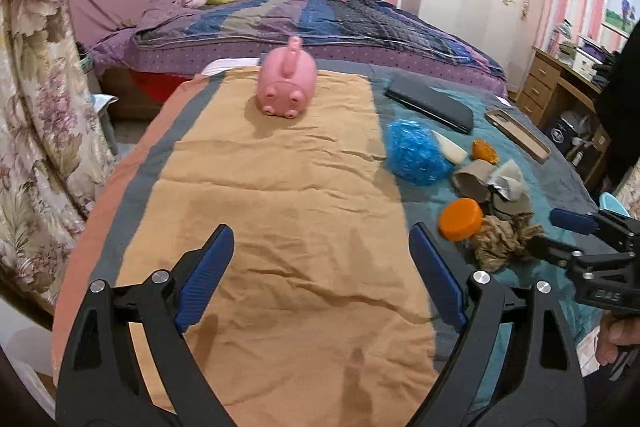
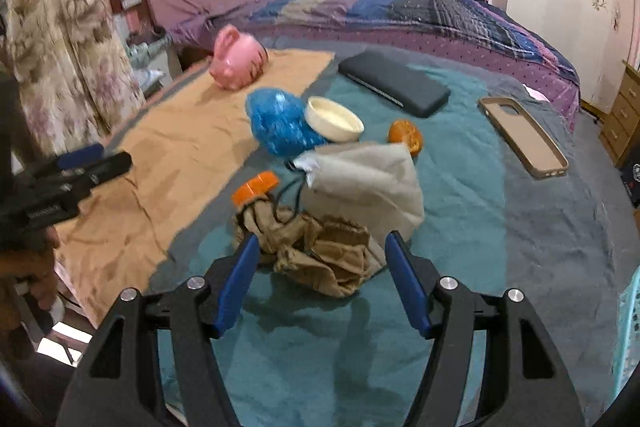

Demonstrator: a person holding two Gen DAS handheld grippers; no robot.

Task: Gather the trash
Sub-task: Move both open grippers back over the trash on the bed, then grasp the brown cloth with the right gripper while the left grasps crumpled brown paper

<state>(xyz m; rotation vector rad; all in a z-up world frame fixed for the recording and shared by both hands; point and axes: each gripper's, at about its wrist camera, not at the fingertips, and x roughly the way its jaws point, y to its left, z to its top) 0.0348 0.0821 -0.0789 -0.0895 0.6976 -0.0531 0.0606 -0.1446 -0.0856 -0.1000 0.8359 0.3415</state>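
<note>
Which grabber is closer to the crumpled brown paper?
Right. The right gripper is open just in front of the brown paper, jaws either side of its near edge. The left gripper is open over the orange cloth, off to the side.

Glossy pink plastic piggy bank (image 1: 287,85); crumpled brown paper (image 2: 320,251); matt wrinkled orange cloth (image 1: 276,227).

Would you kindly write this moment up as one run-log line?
left gripper: open, empty, over orange cloth | right gripper: open, around crumpled brown paper, not gripping | trash: uncollected
</note>
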